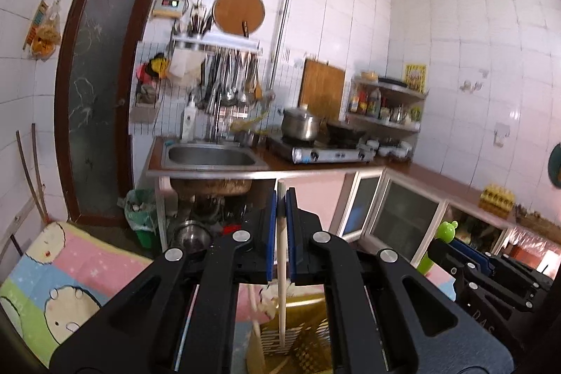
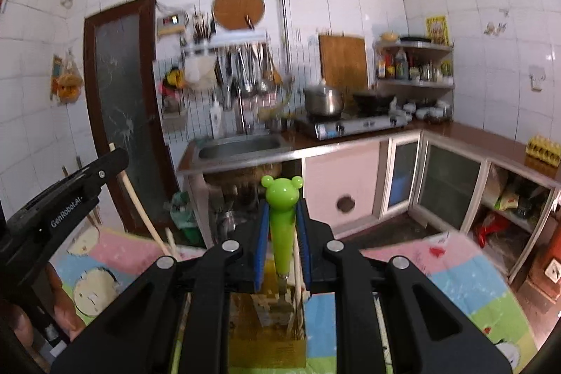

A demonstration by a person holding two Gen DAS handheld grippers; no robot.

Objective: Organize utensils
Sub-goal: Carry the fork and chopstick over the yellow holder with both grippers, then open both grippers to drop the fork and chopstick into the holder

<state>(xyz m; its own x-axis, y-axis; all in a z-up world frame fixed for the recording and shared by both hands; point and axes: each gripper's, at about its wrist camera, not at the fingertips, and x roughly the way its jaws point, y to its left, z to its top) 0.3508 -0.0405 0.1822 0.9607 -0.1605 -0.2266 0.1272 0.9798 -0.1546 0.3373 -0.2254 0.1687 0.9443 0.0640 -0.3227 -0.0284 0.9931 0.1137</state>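
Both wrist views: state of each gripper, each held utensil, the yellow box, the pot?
left gripper: shut on the chopstick
chopstick: upright, lower end over the yellow box
right gripper: shut on the green utensil
green utensil: upright, bear head on top, metal end down over the box
yellow box: open at the top, on the mat
pot: lid on, on the stove
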